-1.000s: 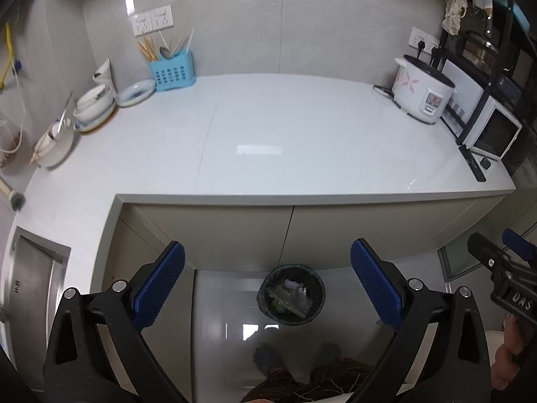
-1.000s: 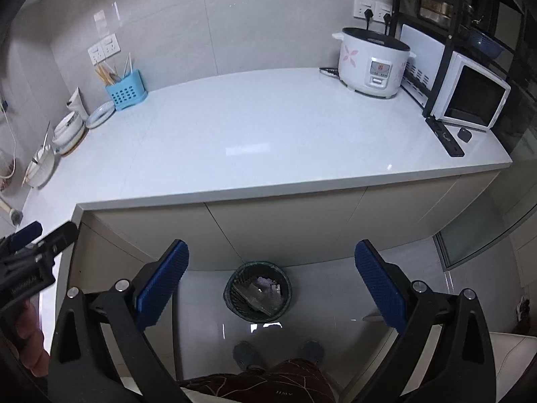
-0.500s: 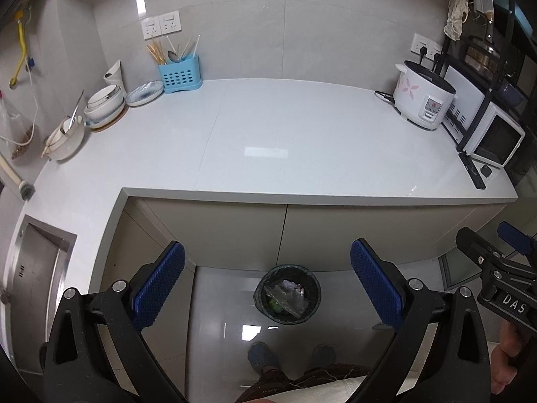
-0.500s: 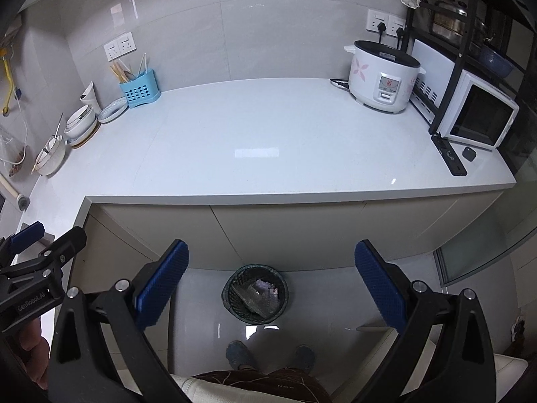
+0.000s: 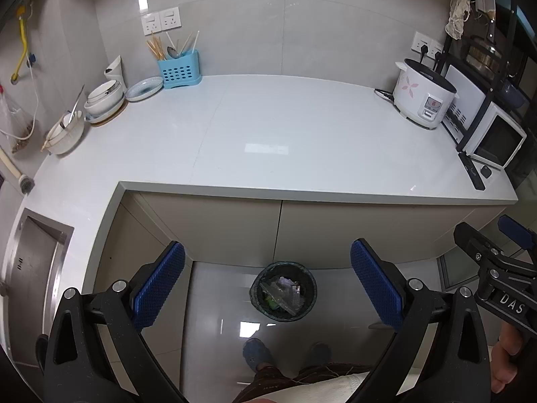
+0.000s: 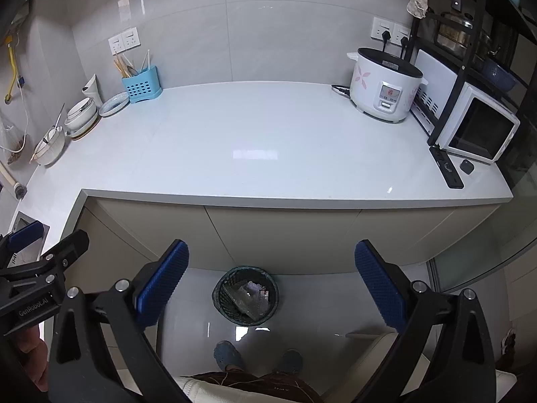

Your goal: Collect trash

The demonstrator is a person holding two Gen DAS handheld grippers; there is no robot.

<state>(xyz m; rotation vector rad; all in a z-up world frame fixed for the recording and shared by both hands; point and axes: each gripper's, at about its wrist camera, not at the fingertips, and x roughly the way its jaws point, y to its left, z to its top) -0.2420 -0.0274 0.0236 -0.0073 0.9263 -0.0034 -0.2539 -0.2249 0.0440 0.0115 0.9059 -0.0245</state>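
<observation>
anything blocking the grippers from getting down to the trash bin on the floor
Nothing visible does. The trash bin stands on the floor in front of the cabinet, its mouth open upward with wrappers already inside. The left gripper and right gripper are both open and empty above it, with only open air between. The countertop edge lies behind the bin, not over it.

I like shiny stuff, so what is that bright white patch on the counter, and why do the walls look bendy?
Left wrist view: the patch on the countertop is lamp glare; right wrist view shows it too. Both fisheye lenses bend straight edges and darken corners.
</observation>
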